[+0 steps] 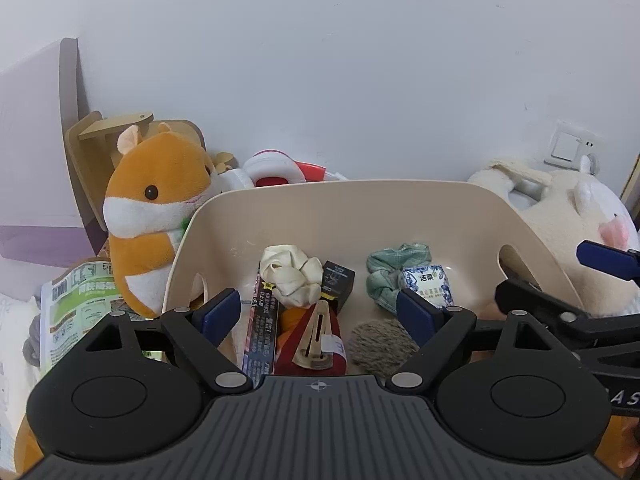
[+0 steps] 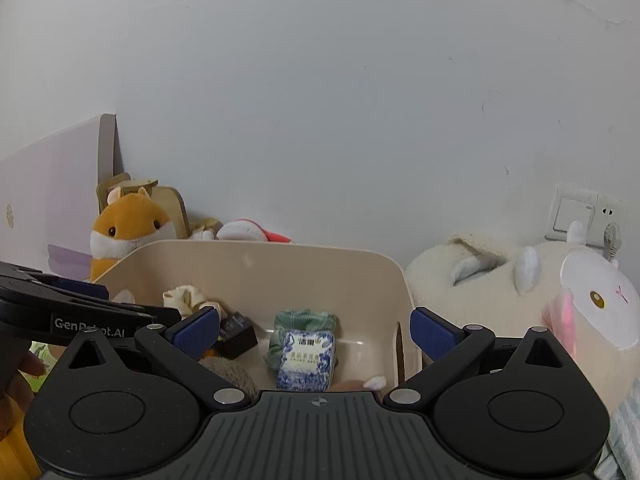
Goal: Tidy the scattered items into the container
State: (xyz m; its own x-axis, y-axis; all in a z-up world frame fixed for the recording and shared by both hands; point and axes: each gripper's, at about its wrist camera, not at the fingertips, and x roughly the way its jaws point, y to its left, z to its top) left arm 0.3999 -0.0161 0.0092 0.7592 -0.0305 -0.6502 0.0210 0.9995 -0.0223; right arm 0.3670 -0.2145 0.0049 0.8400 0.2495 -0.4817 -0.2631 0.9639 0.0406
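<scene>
Left wrist view: both tongs, left gripper (image 1: 320,312) and right gripper (image 2: 316,332), gape empty over the container (image 1: 340,204), so lift clear without snagging its near rim.

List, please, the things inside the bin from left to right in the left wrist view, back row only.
Cream scrunchie → black box → green scrunchie → tissue pack, which overlaps the green scrunchie's right part.
</scene>
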